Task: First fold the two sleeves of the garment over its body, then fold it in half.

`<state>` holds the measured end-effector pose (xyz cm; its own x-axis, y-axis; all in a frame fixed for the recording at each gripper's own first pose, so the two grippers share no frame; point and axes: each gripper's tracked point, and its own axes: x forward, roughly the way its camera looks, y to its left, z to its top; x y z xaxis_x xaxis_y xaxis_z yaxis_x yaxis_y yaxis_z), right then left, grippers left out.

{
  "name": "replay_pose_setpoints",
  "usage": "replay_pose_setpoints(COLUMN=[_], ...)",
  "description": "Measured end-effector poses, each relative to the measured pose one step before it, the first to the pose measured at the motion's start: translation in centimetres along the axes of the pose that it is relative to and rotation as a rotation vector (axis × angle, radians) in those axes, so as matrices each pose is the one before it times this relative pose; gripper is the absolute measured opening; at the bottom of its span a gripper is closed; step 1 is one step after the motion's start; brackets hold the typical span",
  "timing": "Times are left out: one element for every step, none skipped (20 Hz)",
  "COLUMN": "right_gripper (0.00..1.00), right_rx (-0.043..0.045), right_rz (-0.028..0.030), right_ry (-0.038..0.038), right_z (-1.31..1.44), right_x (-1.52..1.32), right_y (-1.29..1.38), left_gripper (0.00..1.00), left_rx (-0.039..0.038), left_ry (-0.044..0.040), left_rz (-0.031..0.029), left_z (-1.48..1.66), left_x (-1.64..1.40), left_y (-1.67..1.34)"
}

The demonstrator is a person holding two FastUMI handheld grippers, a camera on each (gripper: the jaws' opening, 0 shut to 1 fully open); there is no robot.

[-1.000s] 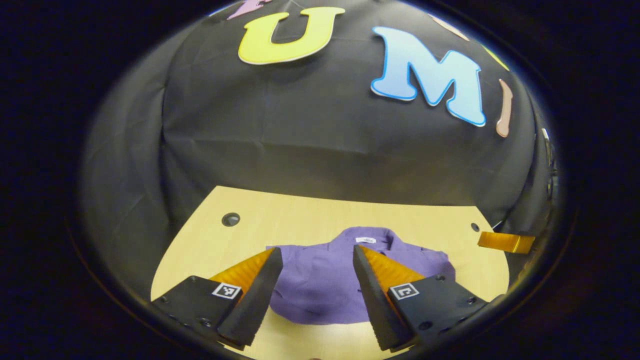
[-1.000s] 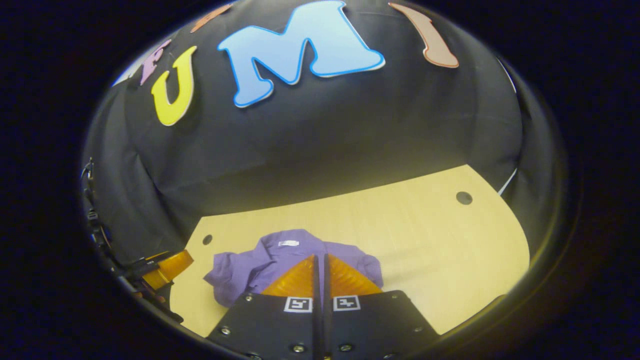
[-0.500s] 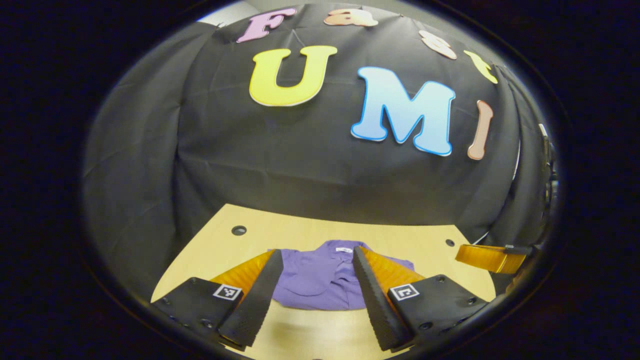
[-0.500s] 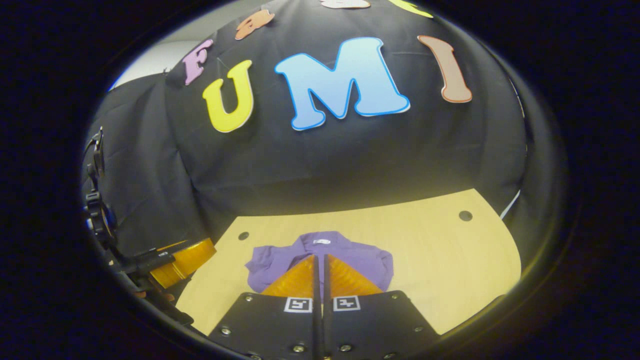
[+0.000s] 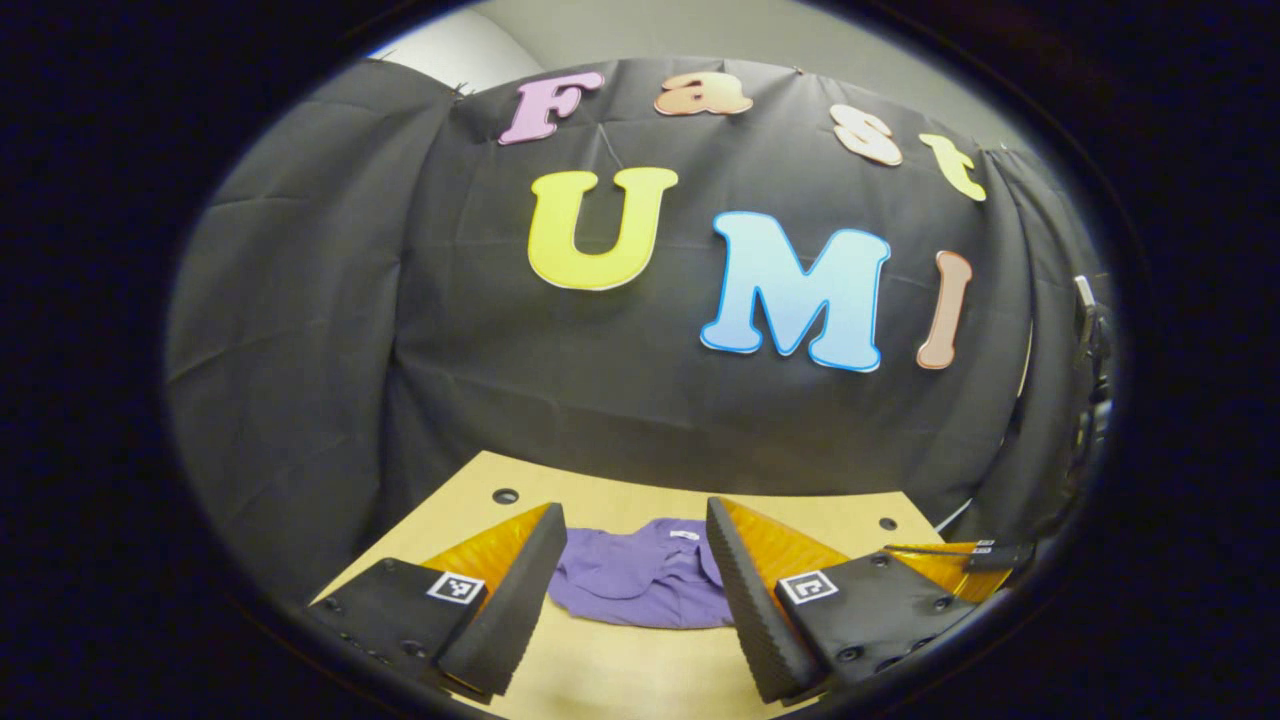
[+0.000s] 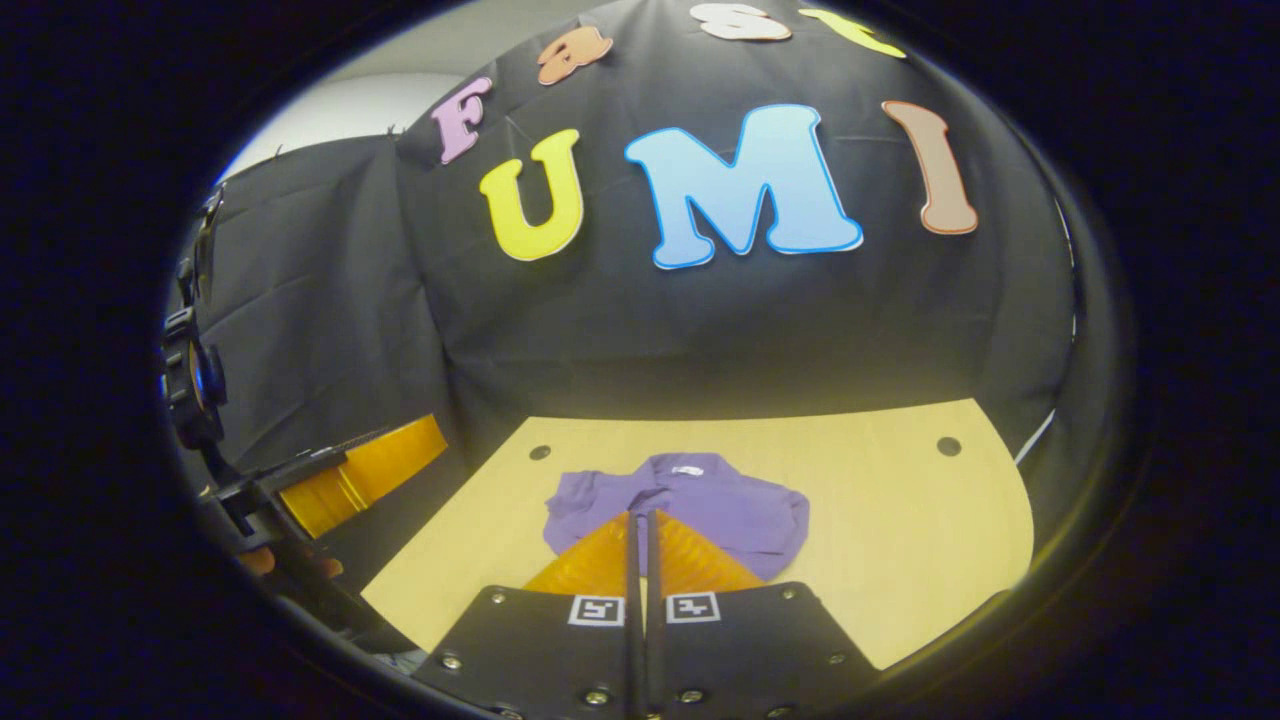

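We see a purple shirt (image 6: 690,500) made of soft matt cloth with little wrinkles. It lies on a table (image 6: 900,520) that looks like pale smooth wood. The booth wall (image 6: 700,330) is black cloth, dull and creased. Our left gripper (image 5: 630,600) has black fingers (image 5: 505,610) with a rough, bumpy face and shiny orange see-through plastic sides. Our right gripper (image 6: 641,545) has matt black plates with small shiny metal screws.

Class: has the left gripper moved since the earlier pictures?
Yes. The left gripper has pulled back and up: the table and the shirt look smaller, farther off.
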<state>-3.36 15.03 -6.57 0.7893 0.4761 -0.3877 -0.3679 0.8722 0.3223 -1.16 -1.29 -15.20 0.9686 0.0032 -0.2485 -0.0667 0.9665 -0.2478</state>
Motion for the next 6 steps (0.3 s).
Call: replay_pose_setpoints(right_gripper=[0.01,0.01,0.01,0.01,0.01,0.01], right_rx=[-0.00336,-0.00520,-0.00381,-0.00131,-0.00060,-0.00111], right_rz=[0.00876,0.00437,0.00236,0.00401,0.00193,0.00249], right_ry=[0.00135,-0.00275,-0.00304,-0.00081,-0.00179,-0.00270], right_z=[0.080,0.134,-0.069,0.006,-0.040,0.014], right_x=[-0.125,-0.093,-0.179,-0.184,-0.155,-0.191], right_y=[0.101,0.173,0.133,0.054,0.054,0.033], left_gripper=[0.85,0.85,0.85,0.85,0.85,0.85], left_rx=[-0.00694,-0.00434,-0.00124,0.00024,-0.00001,0.00083], left_ry=[-0.01395,-0.00565,-0.00210,-0.00363,-0.00417,-0.00381], left_rz=[0.00266,0.00441,0.00159,0.00499,0.00222,0.00282], left_z=[0.253,0.026,-0.024,-0.070,0.034,0.033], left_x=[-0.345,-0.427,-0.205,-0.286,-0.182,-0.082], left_y=[-0.111,-0.076,-0.006,-0.117,0.029,-0.252])
